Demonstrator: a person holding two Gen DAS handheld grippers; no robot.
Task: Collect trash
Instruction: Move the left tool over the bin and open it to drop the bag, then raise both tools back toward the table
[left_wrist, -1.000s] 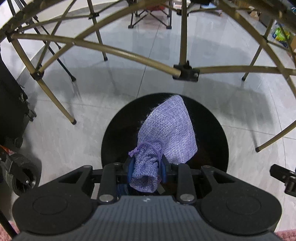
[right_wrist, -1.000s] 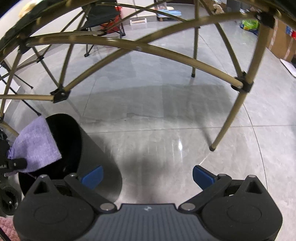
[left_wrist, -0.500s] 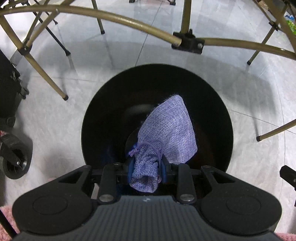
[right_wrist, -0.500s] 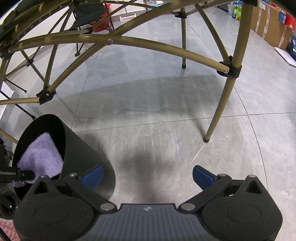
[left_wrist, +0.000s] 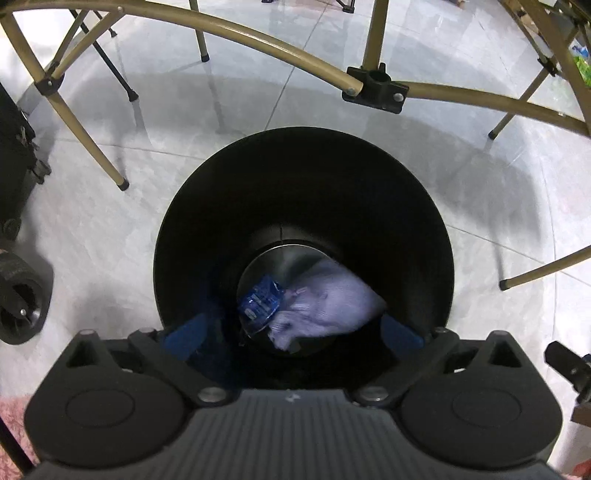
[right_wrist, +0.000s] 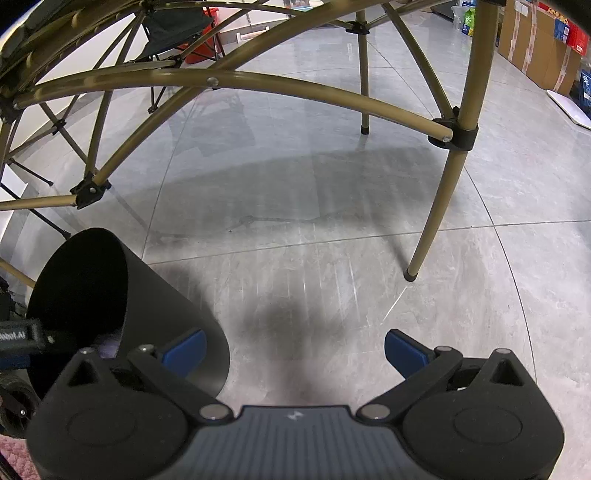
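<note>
A black round trash bin (left_wrist: 424, 206) stands on the grey floor; it also shows at the left of the right wrist view (right_wrist: 155, 295). A purple cloth pouch (left_wrist: 325, 299) lies at the bin's bottom beside a blue crumpled wrapper (left_wrist: 262, 299). My left gripper (left_wrist: 291, 332) is open and empty over the bin's mouth. My right gripper (right_wrist: 293, 349) is open and empty over bare floor, to the right of the bin.
Gold folding-table legs and crossbars (left_wrist: 280, 48) arch over the bin; one leg (right_wrist: 439, 206) stands ahead right of the right gripper. A black wheel (left_wrist: 18, 295) sits at the left. Cardboard boxes (right_wrist: 543, 48) stand far right.
My left gripper opened and let go of the purple pouch, which dropped to the bin's bottom. The left gripper also came closer over the bin. The right gripper shifted slightly.
</note>
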